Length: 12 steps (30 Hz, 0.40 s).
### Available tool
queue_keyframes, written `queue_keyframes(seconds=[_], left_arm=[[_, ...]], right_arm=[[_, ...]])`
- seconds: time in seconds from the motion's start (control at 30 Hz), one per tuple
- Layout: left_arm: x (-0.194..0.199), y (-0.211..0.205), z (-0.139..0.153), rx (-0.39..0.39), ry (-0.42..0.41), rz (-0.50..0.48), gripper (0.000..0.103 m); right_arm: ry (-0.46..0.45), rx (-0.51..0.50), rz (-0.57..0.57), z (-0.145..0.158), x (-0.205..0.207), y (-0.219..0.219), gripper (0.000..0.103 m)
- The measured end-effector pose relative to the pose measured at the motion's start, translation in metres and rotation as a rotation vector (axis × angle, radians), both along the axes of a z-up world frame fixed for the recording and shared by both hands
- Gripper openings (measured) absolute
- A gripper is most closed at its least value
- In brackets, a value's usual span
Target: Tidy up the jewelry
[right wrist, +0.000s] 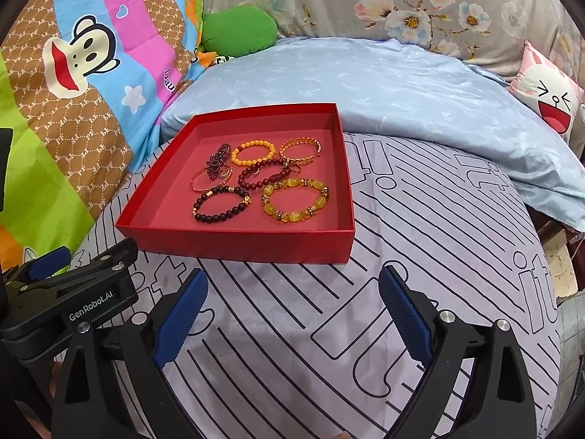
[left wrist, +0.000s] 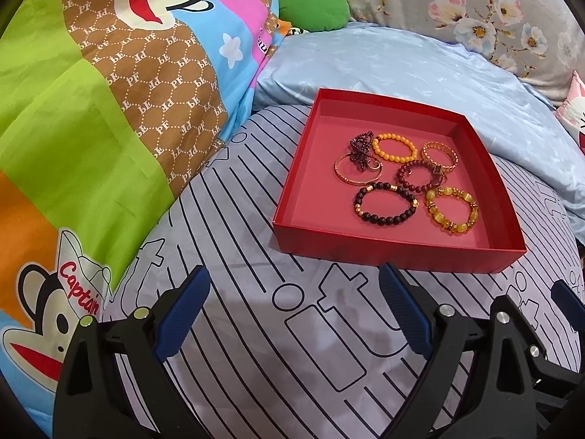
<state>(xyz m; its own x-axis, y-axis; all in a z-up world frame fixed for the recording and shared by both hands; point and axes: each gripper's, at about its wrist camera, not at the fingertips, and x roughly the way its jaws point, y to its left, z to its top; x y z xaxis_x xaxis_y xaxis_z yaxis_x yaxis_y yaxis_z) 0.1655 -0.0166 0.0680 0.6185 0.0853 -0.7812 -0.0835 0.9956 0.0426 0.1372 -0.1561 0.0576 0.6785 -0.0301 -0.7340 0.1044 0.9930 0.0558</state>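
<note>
1. The left black gripper with blue ribbed pads [left wrist: 292, 314] is spread wide, holding nothing, above the grey bedsheet with black line print [left wrist: 278, 347].
2. The right black gripper with blue ribbed pads [right wrist: 292, 314] is likewise spread wide and empty, just beside the left one.
3. Beyond both, a shallow red cardboard box [right wrist: 241, 243] sits on the sheet, holding beaded bracelets: black [right wrist: 222, 203], amber-yellow [right wrist: 295, 199], dark red [right wrist: 261, 175], orange [right wrist: 253, 153], plus a gold chain bangle [right wrist: 300, 150].
4. Farther back lie a pale blue pillow [right wrist: 384, 84], a colourful monkey-print quilt [left wrist: 109, 84] and floral fabric [right wrist: 420, 11].
</note>
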Motion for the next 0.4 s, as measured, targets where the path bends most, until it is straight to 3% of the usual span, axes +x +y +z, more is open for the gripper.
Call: queue_keyframes(seconds=[0.4], left_arm=[[0.0033, -0.0002, -0.0029, -0.009, 0.009, -0.005, 0.089]], right_arm=[[0.014, 0.005, -0.009, -0.0019, 0.0012, -0.0006, 0.091]])
